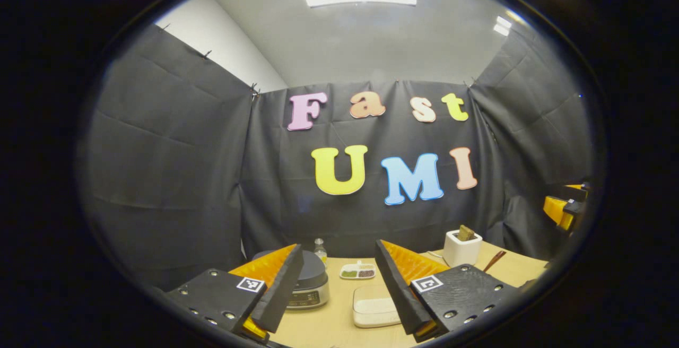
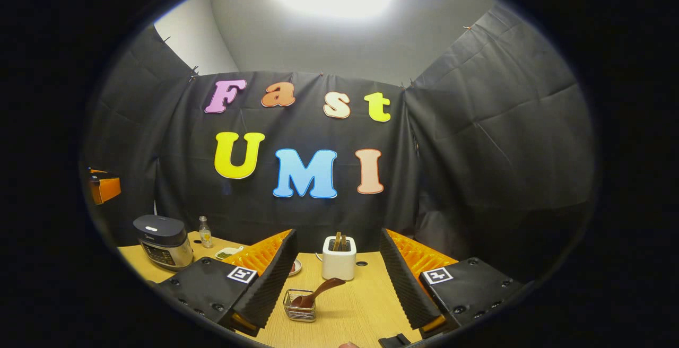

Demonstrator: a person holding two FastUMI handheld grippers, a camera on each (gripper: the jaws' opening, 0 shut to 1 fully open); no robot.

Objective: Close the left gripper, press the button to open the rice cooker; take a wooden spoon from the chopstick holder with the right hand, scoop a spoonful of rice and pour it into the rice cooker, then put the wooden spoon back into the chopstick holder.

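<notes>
Rice cooker (image 2: 163,242): squat, rounded box with a dark glossy lid, lid down, and a brushed metal front panel; it stands at the table's far left corner in the right gripper view, and between the left gripper's fingers in the left gripper view.
Chopstick holder (image 2: 339,259): white, smooth, square-sided pot with rounded corners, wooden handles poking from its top; it stands mid-table, just behind the wire basket.
Wooden spoon (image 2: 318,292): dark brown, smooth, its bowl resting in a small wire basket (image 2: 300,305), handle slanting up to the right.
Rice tray (image 1: 374,308): shallow white rectangular dish of pale grains, right of the cooker.
Left gripper (image 1: 339,289): jaws spread wide, ridged foam pads, holding nothing.
Right gripper (image 2: 339,284): jaws wide apart, holding nothing, holder and basket between the fingers farther off.
Table (image 2: 360,311): light wood-grain top.
Small items: clear bottle (image 2: 205,232) beside the cooker; divided white dish (image 1: 358,271) with green and dark grains.
</notes>
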